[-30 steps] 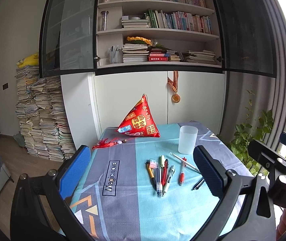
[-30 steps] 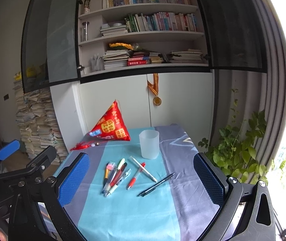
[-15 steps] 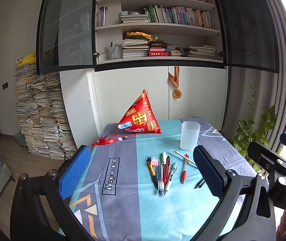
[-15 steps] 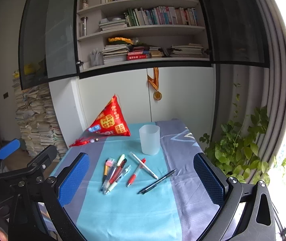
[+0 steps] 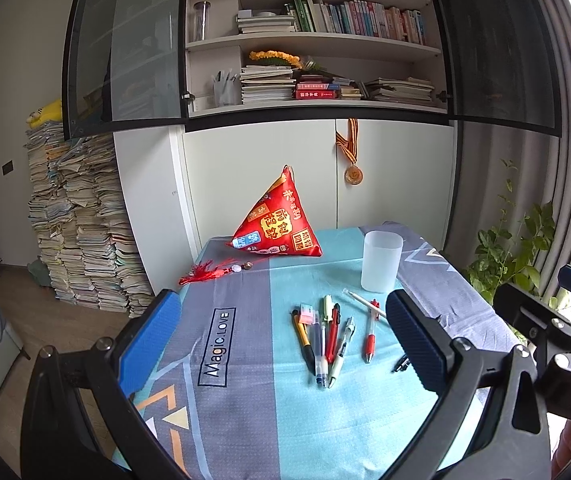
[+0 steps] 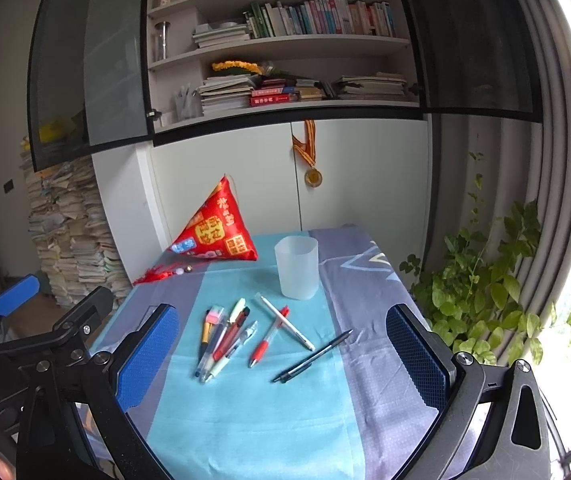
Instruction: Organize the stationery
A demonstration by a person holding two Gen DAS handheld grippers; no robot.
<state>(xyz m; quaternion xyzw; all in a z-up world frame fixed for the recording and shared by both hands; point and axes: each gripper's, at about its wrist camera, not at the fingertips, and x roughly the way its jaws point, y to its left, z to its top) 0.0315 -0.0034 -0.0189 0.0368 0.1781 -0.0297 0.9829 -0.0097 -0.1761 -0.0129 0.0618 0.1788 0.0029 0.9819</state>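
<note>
While both grippers hang above the near edge of the table, nothing on it is touched. Left gripper: fingers spread wide, blue pads far apart, empty. Right gripper: likewise spread wide and empty; the left gripper's frame shows at the left border of the right wrist view.

Left to right on the cloth-covered table:
- Red tassel at the far left edge, lying flat.
- Red pyramid-shaped pouch at the back, standing just beside the tassel.
- Cluster of pens in the middle of the light blue stripe, lying side by side and fanned, touching one another; a small pink eraser sits at the cluster's far end.
- Red pen just right of the cluster, crossed by a white pen lying on top of it.
- Frosted plastic cup upright behind the white pen, near but apart; empty as far as can be seen.
- Black pen furthest right, lying diagonally across the border of the blue and grey stripes, apart from the others.

A potted plant stands off the table's right side.
</note>
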